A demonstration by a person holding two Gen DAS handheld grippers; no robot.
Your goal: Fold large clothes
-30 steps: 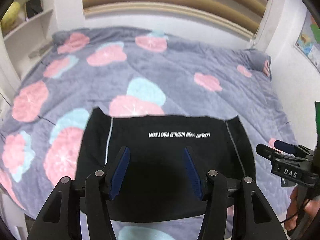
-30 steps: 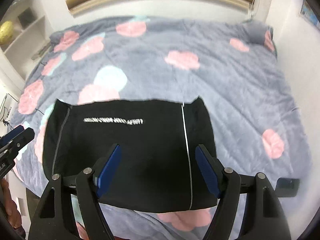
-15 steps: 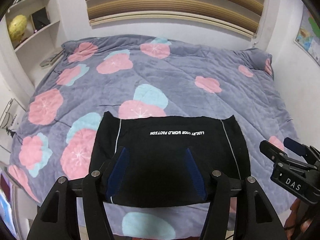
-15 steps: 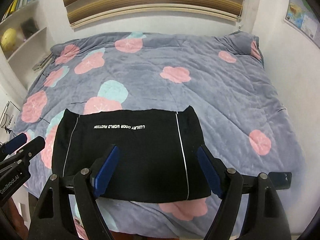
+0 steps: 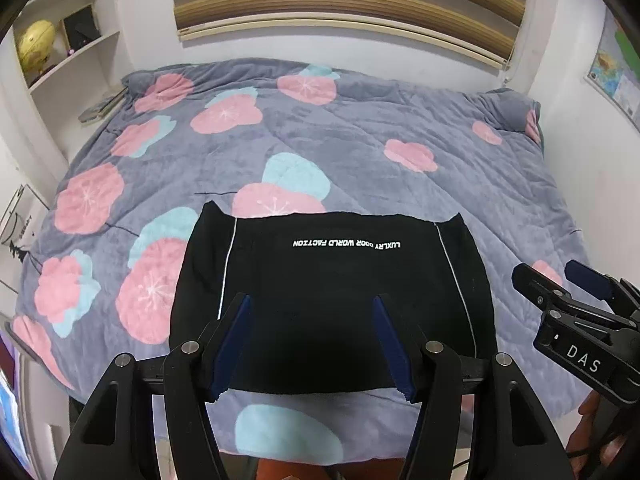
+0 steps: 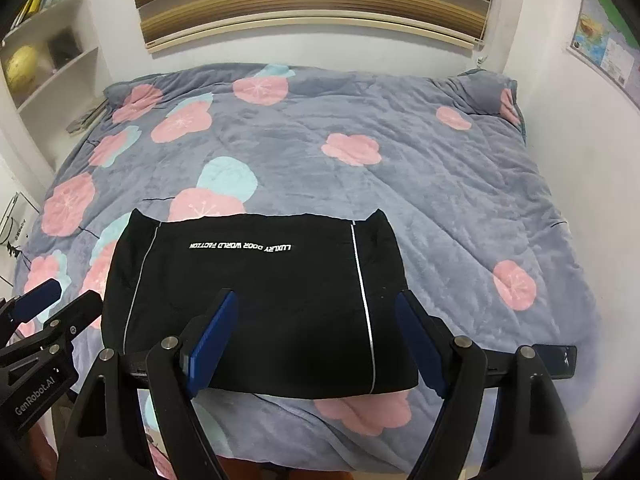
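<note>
**Both grippers lifted clear, folded garment flat on the bed**

Pulled back and up over the last second, both grippers now see the whole bed where before the black cloth filled most of the view. Nearest in, the left gripper (image 5: 312,340) hangs above the near edge of the bed, jaws spread wide and released, blue pads with nothing between them. Same story on the other side: the right gripper (image 6: 316,340) hovers with its jaws apart, gripping nothing, and it shows up again at the right edge of the left wrist view with "DAS" on its body.

Just beyond the pads lies the black garment (image 5: 332,300), folded into a neat rectangle and resting flat on the near part of the flowered blanket (image 5: 360,140). White lettering reads upside down along its far edge, and a thin white stripe runs down each side. Two little corners poke up at the far ends of the fold.

A small dark object (image 6: 554,360) sits on the blanket to the right of the garment, near the bed's edge; what it is cannot be told.

Farther off, the grey blanket with pink and pale blue blossoms runs to the wall. White shelves (image 5: 76,60) stand at far left with a yellow globe (image 5: 36,44), striped blinds (image 5: 352,4) hang above the bed's far side, and a map (image 6: 608,44) is on the right wall.
</note>
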